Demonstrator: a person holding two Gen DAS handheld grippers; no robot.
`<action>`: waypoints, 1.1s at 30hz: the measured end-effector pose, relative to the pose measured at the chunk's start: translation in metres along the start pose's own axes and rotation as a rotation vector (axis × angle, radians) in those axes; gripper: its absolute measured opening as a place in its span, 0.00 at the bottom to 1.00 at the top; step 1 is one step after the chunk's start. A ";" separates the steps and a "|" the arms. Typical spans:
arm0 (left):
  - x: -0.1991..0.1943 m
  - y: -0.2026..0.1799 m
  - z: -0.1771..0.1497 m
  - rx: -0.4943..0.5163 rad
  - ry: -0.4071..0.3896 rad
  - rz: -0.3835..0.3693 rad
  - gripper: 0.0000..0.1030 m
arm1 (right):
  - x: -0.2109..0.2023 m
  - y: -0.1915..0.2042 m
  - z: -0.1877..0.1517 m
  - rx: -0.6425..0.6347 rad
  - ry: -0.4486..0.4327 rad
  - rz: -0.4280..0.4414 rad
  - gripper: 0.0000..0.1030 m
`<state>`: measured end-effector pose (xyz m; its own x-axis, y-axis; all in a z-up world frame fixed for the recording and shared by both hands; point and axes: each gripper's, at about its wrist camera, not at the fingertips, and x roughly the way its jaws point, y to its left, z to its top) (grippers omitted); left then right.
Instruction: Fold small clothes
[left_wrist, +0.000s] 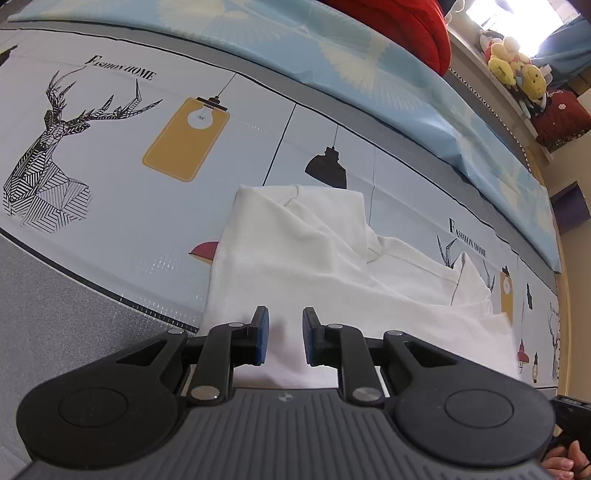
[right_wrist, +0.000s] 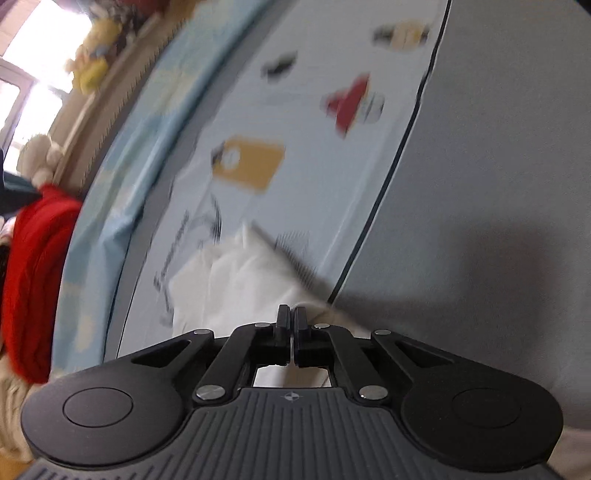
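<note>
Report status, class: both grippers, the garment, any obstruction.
Left gripper open over white garment. Right gripper shut on the garment's edge, view blurred. Nothing blocking on printed mat.

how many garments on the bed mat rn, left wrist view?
1. A single white garment lies partly folded on the printed mat, right ahead of the open left gripper. More could be hidden under its folds.

Black claw (left_wrist: 285, 334) arms, blue pads, silver screws, ribbed grey base; bare fingertips (left_wrist: 567, 459)
</note>
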<state>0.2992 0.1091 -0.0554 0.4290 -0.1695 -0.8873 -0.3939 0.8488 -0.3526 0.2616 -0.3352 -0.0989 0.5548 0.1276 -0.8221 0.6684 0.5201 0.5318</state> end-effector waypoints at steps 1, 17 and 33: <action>0.000 0.000 0.000 0.002 0.000 0.001 0.19 | 0.001 -0.001 0.002 -0.001 -0.010 -0.014 0.00; 0.015 -0.004 -0.009 0.030 0.049 -0.010 0.19 | 0.039 0.012 0.001 -0.137 0.082 -0.009 0.29; 0.047 0.004 -0.023 0.107 0.150 0.060 0.22 | 0.064 -0.015 0.009 -0.074 0.105 -0.165 0.49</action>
<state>0.2993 0.0931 -0.1057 0.2781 -0.1832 -0.9429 -0.3231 0.9066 -0.2714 0.2914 -0.3422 -0.1577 0.3841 0.1208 -0.9154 0.7055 0.6012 0.3753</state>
